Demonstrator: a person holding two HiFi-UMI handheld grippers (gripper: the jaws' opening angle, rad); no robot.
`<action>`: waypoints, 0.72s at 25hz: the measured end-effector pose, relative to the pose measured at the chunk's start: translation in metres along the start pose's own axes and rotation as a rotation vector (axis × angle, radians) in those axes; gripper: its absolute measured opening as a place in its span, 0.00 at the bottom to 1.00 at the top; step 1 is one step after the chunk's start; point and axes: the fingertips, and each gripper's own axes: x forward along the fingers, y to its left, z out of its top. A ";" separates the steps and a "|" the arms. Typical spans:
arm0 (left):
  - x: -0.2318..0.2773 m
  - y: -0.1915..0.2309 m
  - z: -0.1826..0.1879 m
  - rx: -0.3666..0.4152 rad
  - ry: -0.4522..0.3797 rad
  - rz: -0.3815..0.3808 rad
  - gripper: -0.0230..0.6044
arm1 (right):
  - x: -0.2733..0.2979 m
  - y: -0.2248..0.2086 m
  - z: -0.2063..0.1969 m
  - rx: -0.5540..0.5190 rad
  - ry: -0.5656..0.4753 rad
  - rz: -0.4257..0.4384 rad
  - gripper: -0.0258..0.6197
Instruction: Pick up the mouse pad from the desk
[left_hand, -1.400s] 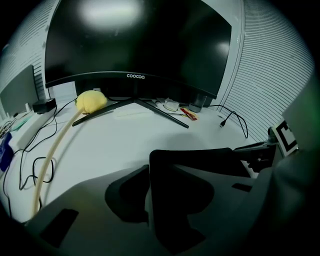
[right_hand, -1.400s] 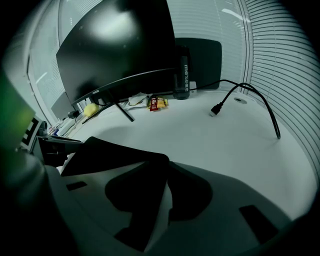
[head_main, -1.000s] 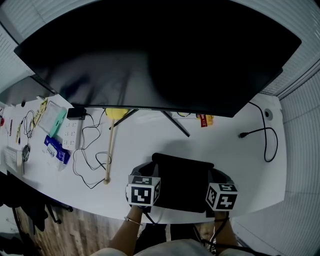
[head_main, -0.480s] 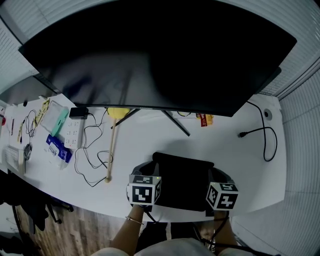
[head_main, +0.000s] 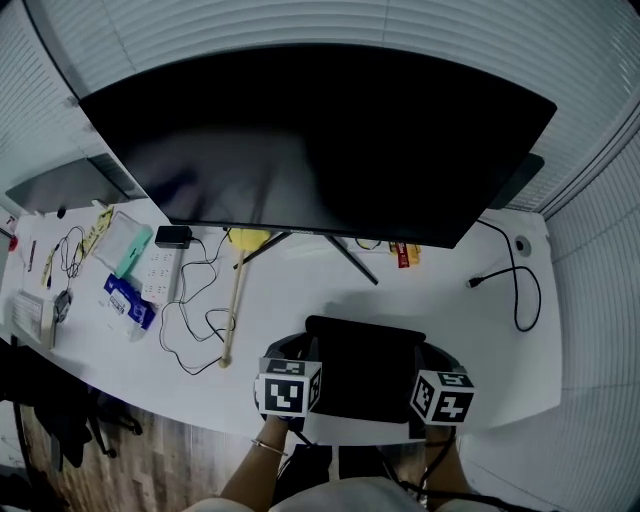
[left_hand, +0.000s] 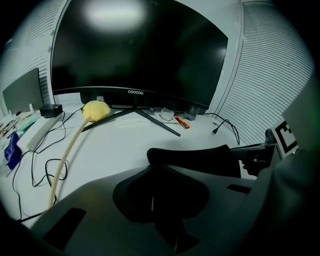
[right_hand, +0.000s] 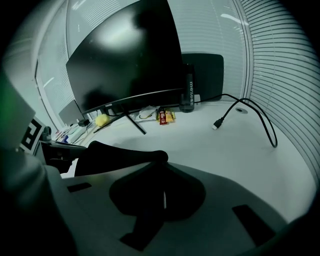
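The black mouse pad (head_main: 366, 362) hangs between my two grippers just above the white desk (head_main: 460, 330), near its front edge. My left gripper (head_main: 297, 352) is shut on the pad's left near corner and my right gripper (head_main: 432, 358) on its right near corner. In the left gripper view the mouse pad (left_hand: 200, 159) stretches right from the left gripper (left_hand: 150, 200) towards the other gripper. The right gripper view shows the mouse pad (right_hand: 117, 156) running left from the right gripper (right_hand: 163, 199). The pad's far edge sags in a curve.
A big curved black monitor (head_main: 320, 140) fills the back of the desk, its stand legs (head_main: 350, 262) splayed just behind the pad. A yellow-headed stick (head_main: 235, 305), tangled wires (head_main: 190, 320) and a power strip (head_main: 158, 272) lie at the left. A black cable (head_main: 515, 290) loops at the right.
Both grippers have risen a little with the mouse pad held between them. The head view has tilted, so more of the blinds shows behind the monitor.
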 end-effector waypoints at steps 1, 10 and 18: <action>-0.003 -0.001 0.002 -0.003 -0.008 -0.003 0.10 | -0.003 0.001 0.002 -0.001 -0.008 0.000 0.12; -0.038 -0.007 0.027 -0.005 -0.105 -0.018 0.10 | -0.037 0.012 0.033 -0.023 -0.109 -0.002 0.12; -0.068 -0.013 0.056 0.027 -0.197 -0.018 0.10 | -0.067 0.020 0.065 -0.042 -0.208 0.000 0.12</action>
